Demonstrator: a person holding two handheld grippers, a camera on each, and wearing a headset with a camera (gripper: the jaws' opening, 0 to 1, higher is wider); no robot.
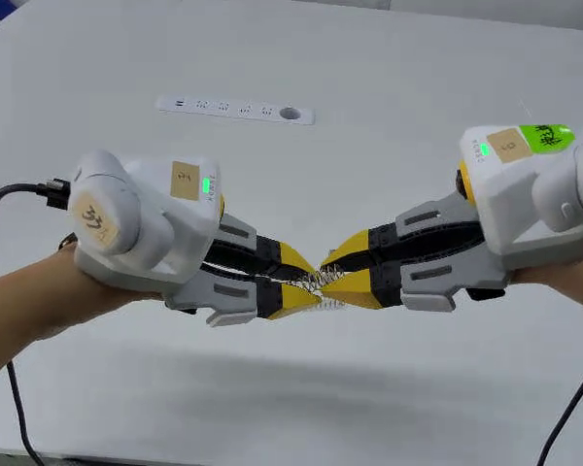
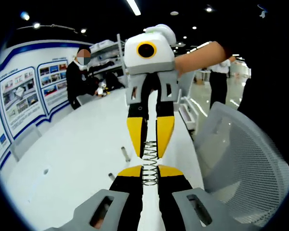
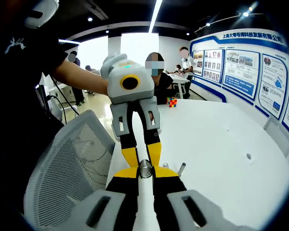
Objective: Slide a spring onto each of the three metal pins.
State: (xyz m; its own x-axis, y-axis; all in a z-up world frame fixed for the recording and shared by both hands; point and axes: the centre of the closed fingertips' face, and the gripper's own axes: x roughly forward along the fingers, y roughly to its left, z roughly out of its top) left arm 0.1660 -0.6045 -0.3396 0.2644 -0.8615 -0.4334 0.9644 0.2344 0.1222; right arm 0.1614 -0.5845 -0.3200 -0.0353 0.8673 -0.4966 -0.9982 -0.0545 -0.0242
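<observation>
A small steel spring hangs in the air between my two grippers, which meet tip to tip above the white table. My left gripper is shut on one end and my right gripper on the other. In the left gripper view the spring runs lengthwise from my own jaws up into the right gripper's yellow fingertips. The right gripper view has the spring end-on. Two short metal pins stand on the table below.
A white power strip lies at the far side of the table. A black cable trails off the left gripper's back. A grey mesh chair stands beside the table. People sit at a further table with a colour cube.
</observation>
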